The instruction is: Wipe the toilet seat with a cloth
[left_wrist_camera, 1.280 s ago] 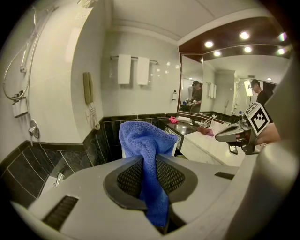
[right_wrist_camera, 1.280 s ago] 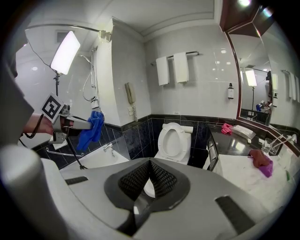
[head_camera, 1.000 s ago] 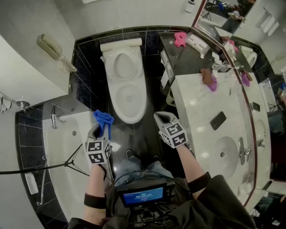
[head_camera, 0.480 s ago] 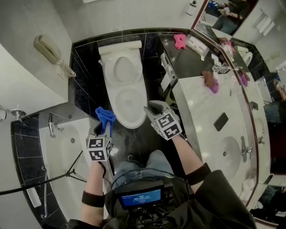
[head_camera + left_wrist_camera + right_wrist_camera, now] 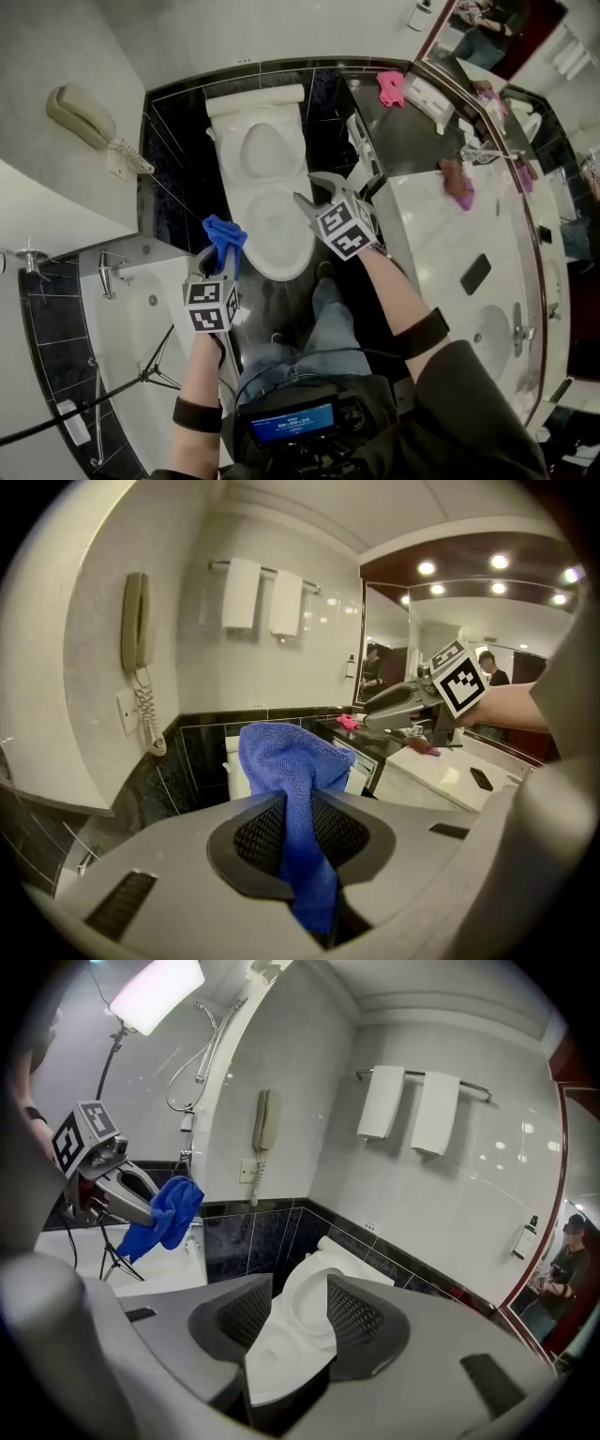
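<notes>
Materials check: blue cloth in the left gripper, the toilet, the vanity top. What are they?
The blue cloth has a fuzzy looped pile and hangs limp: likely microfibre. The toilet is smooth, glossy white, probably glazed ceramic, though plastic parts would look alike. The vanity top is a pale polished slab with faint grey veining: marble or an imitation.
</notes>
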Motion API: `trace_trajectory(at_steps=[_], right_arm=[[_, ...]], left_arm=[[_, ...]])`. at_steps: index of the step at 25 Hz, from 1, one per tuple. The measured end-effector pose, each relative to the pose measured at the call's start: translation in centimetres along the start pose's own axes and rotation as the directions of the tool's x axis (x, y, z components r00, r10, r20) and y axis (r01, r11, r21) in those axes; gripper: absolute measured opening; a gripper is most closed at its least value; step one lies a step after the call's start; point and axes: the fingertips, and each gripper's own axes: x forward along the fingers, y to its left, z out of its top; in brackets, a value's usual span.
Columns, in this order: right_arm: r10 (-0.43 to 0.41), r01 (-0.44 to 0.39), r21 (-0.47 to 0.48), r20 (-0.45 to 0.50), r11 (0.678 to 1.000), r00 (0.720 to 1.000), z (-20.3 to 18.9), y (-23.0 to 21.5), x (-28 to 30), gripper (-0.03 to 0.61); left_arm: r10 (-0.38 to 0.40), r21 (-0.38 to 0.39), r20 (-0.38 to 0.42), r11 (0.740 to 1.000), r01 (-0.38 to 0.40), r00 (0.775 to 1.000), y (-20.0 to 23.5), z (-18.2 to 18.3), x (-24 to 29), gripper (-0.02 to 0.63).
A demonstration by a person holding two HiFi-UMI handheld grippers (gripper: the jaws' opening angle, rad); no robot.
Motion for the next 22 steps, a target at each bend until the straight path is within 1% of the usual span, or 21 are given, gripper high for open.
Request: trace_trajectory(at_steps=[3,7,10,13,16,22], right_arm=[[0.003,-0.004,-0.057,-0.011,0.998,1.000,-0.1,-3.0,4.2,0.202],[0.041,-0.046,-0.136,-0.040,0.990,0.998,-1.1,-6.2,11.1,0.202],[0.071,-0.082,-0.198,-0.062,0.977,0.996,-1.7,-8.6,15.9,0.201],[0.087,-0.101,-0.237,-0.067,0.966,0.994,-1.8,-11.2,20.5,0.201],[0.110,-0.126,-0.279,-0.074,0.952,0.991,-2.1,-13.1,24.9,0.201],[0.121,-0.139,-0.374,-0.072,0.917,0.990,-2.2,-15.9,31.7,0.201]], left_arm=[[0.018,-0.028,-0.002,0.999,-0.018,1.000,0.7,0.8,3.9,0.066],[0.052,-0.070,-0.023,0.996,-0.053,0.998,1.9,1.9,9.8,0.066],[0.068,-0.099,-0.040,0.992,-0.072,0.997,2.3,3.0,14.2,0.066],[0.088,-0.124,-0.055,0.988,-0.094,0.995,2.9,3.8,18.3,0.066],[0.118,-0.156,-0.073,0.979,-0.128,0.990,4.0,3.8,22.0,0.066],[0.163,-0.210,-0.105,0.961,-0.182,0.981,5.8,3.6,27.8,0.066]])
